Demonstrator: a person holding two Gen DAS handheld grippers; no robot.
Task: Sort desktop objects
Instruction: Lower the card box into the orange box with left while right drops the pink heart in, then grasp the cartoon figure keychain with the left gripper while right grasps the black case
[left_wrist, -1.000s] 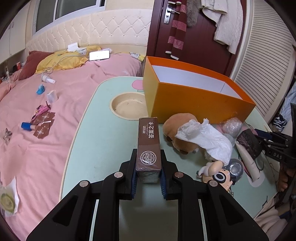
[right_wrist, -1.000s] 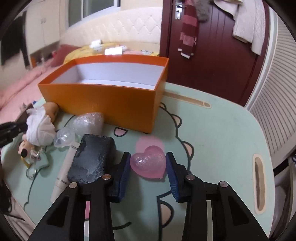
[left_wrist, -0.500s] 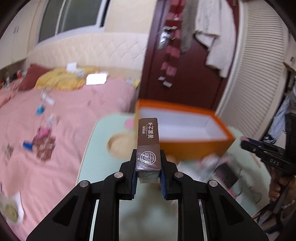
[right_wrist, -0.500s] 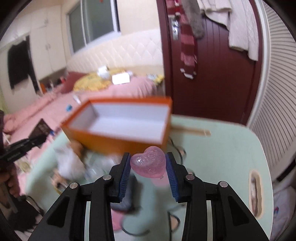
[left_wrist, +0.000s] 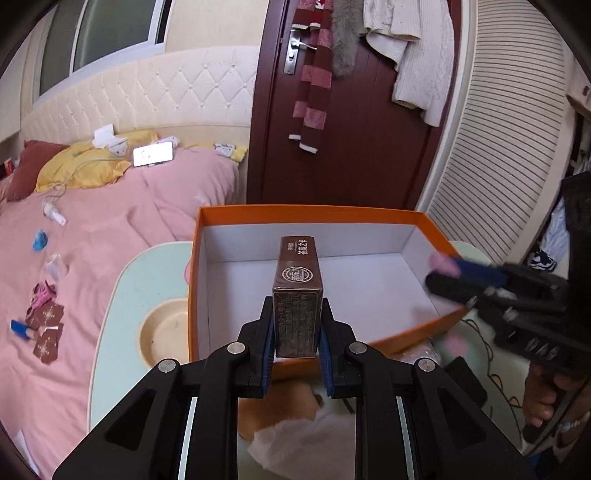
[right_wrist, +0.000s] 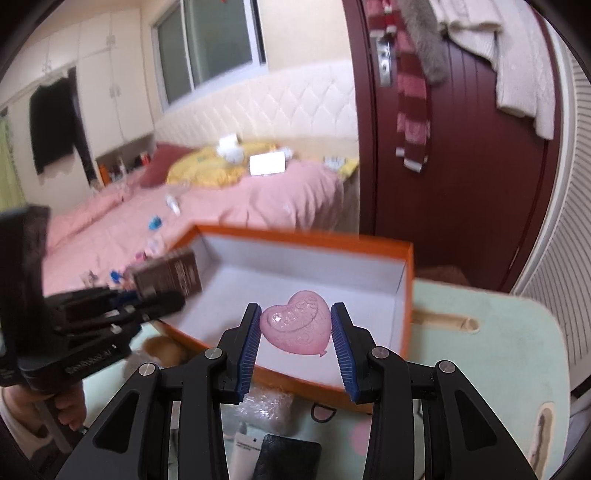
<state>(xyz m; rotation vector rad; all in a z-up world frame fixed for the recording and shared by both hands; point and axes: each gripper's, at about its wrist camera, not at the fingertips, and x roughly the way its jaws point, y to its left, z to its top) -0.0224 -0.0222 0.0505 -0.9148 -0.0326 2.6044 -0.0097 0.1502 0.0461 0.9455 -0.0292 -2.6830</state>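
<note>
Both tools had risen from the tabletop (right_wrist: 517, 332) to carry over the orange box (left_wrist: 295, 212): left tool (left_wrist: 297, 339) pinching the brown card box (left_wrist: 297, 295), right tool (right_wrist: 295, 332) pinching the pink heart (right_wrist: 295, 326).

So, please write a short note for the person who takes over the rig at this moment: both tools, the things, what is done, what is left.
Left tool: shut on the brown card box, held above the orange box.
Right tool: shut on the pink heart, also above the orange box.
Orange box: open and nothing inside yet.
Done: both things are lifted off the table.
Left: release both into the orange box, then pick up what is on the table: plush toy, tissue, black case, tube, plastic wrap.
</note>
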